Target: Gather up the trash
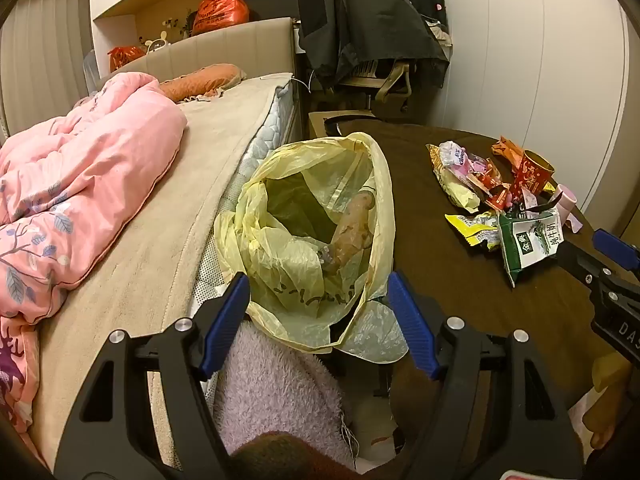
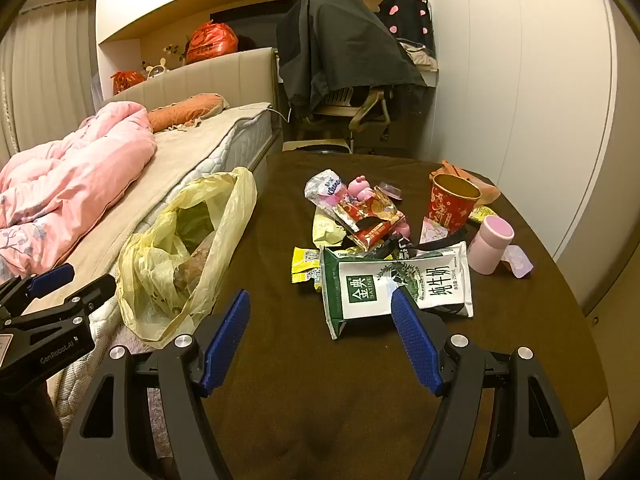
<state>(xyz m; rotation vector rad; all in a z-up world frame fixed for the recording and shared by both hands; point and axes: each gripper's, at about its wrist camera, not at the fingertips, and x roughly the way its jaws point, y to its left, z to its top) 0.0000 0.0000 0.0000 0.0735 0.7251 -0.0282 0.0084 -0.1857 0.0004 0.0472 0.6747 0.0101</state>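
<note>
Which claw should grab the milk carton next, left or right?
Right. The right claw is open and faces the milk carton just ahead, while the left claw is open at the yellow bag.

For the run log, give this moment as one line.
left gripper: open over yellow bag | right gripper: open near milk carton | nothing held

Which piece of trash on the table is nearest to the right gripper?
The green-and-white milk carton, lying flat just ahead of the open right gripper. The red cup and wrappers lie farther back.

Left claw (image 1: 318, 304) and right claw (image 2: 320, 322) both gape wide, gripping nothing.
</note>
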